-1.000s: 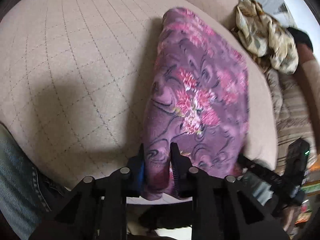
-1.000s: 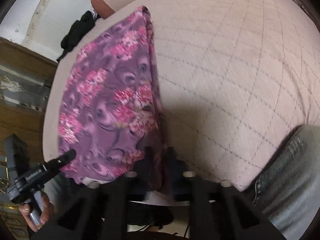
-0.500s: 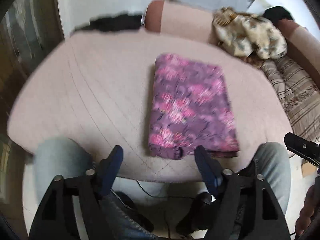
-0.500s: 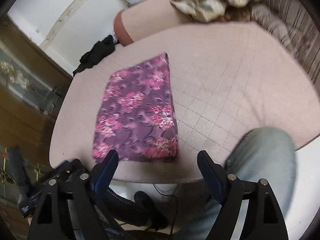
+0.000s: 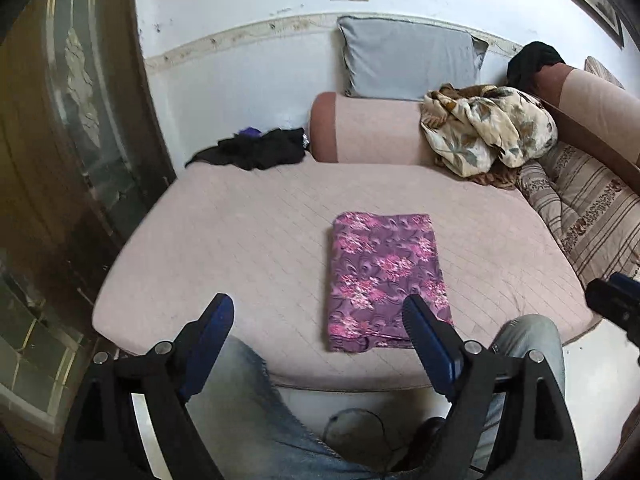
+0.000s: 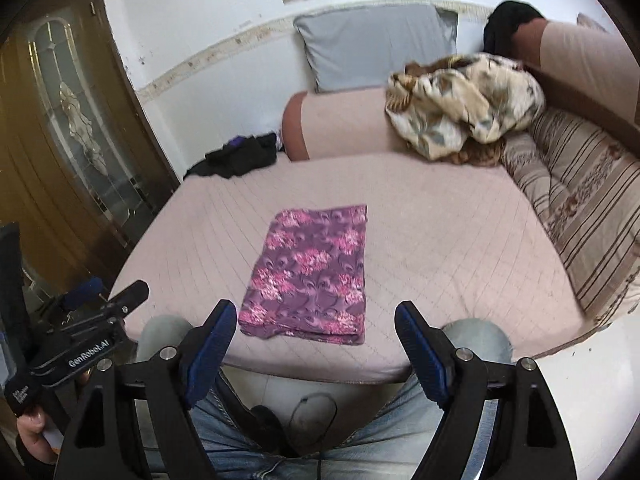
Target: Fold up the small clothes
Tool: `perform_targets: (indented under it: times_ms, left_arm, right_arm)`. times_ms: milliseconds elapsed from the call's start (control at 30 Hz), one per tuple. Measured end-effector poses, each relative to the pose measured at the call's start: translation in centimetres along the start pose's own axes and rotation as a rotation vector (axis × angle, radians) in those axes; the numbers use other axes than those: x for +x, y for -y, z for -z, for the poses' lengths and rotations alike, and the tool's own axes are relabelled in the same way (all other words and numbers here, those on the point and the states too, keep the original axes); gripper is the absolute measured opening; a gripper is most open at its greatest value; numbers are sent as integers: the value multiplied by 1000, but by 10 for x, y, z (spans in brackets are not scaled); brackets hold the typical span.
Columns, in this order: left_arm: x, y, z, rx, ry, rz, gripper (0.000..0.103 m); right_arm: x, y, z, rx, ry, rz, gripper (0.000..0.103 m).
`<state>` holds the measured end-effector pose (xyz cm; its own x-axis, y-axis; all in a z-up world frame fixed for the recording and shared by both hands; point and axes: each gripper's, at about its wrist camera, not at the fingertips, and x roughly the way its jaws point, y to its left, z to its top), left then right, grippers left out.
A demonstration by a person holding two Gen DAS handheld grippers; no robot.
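While the purple floral cloth (image 5: 384, 276) lies folded flat on the pink bed (image 5: 240, 240), near its front edge, we hold both grippers above that edge, apart from it. The left gripper (image 5: 318, 312) has its jaws spreading wider with nothing between them. The right gripper (image 6: 312, 316) stands wide and empty.

Left gripper (image 5: 318, 314) raised and tilted downward, jaws opening with nothing between them, right gripper (image 6: 316, 318) likewise tilted down, jaws spread wide and empty, person's knees in jeans (image 6: 476, 338) below both (seated, it appears), hand (image 6: 34, 432) gripping the left handle
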<state>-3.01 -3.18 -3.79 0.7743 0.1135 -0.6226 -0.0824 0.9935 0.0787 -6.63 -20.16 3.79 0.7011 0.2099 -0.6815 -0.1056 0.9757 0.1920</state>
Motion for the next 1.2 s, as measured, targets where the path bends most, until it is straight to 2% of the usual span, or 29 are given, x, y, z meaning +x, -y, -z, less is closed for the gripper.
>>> perform_targets:
  times_ms: [200, 300, 367, 533, 700, 1200]
  left_arm:
    - [-24, -7, 1, -21, 25, 42, 85]
    - [-24, -7, 2, -40, 29, 23, 88]
    - [-25, -9, 2, -53, 29, 43, 89]
    - [-28, -9, 2, -30, 26, 27, 89]
    - [-27, -7, 1, -27, 11, 41, 89]
    - [-33, -1, 0, -13, 37, 44, 89]
  right_arm:
    - [-25, -16, -4, -60, 29, -2, 86]
    - [-23, -20, -3, -75, 20, -4, 87]
    - [-18, -23, -2, -75, 6, 14, 87]
    - [-11, -22, -1, -67, -6, 34, 87]
    - [-15, -23, -4, -77, 17, 53, 87]
    - [-22, -24, -6, -93, 46, 67, 87]
